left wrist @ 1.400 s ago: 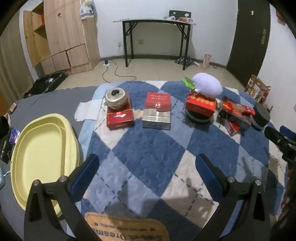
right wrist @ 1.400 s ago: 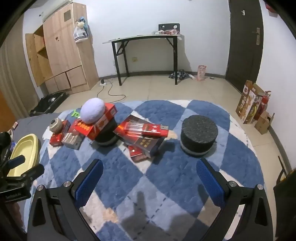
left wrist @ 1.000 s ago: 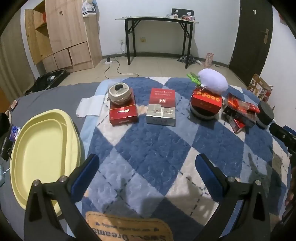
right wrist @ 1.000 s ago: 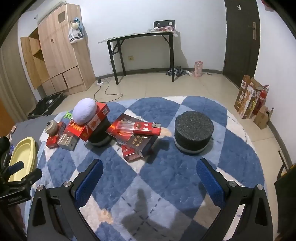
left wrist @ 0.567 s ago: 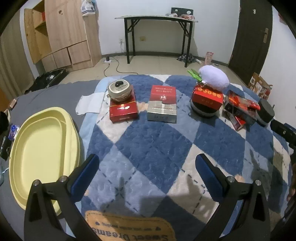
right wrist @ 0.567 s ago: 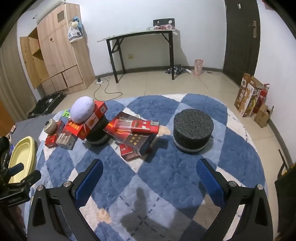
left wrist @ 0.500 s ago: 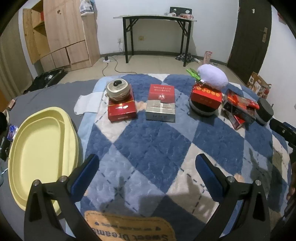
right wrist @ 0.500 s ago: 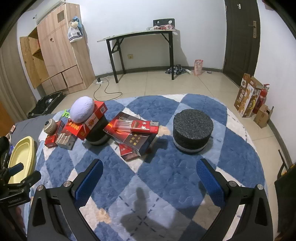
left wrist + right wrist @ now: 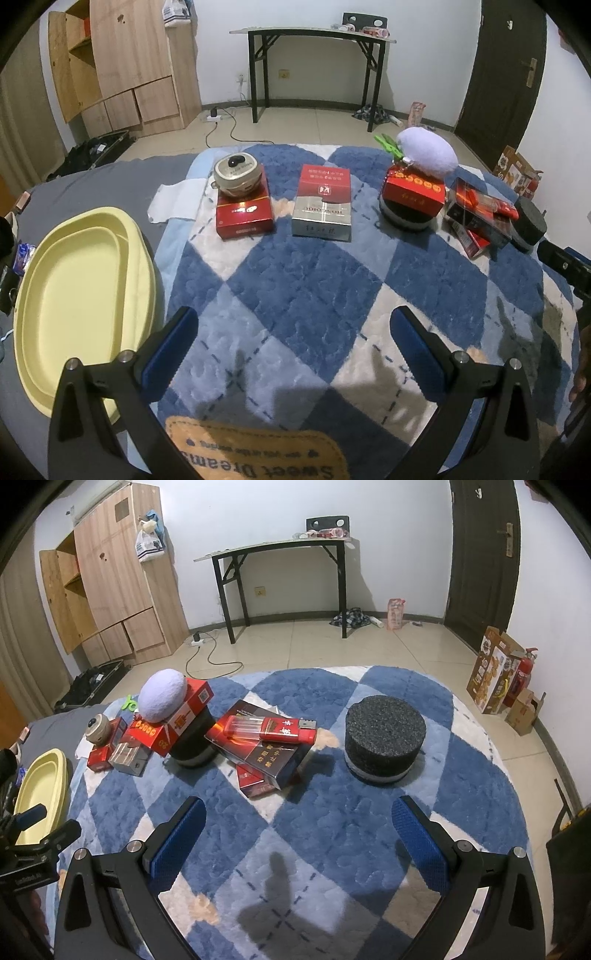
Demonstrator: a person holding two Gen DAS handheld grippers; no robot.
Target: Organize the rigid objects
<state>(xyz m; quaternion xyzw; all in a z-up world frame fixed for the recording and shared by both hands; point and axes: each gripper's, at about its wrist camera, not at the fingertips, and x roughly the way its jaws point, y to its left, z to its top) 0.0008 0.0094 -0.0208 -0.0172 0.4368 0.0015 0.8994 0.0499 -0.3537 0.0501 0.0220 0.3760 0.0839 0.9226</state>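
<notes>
A red box (image 9: 254, 780) lies mostly hidden under the dark carton (image 9: 258, 746); the tray (image 9: 40, 786) is partly cut off behind the left gripper (image 9: 26, 834).

A room in a home, likely a bedroom; a quilted blue-and-white blanket (image 9: 332, 812) covers a bed; a wooden wardrobe (image 9: 110, 590) stands against the white wall with a plastic bag hung on it; a black folding table (image 9: 280, 550), a dark door (image 9: 480, 554) and a tiled floor (image 9: 314, 646) lie beyond.
</notes>
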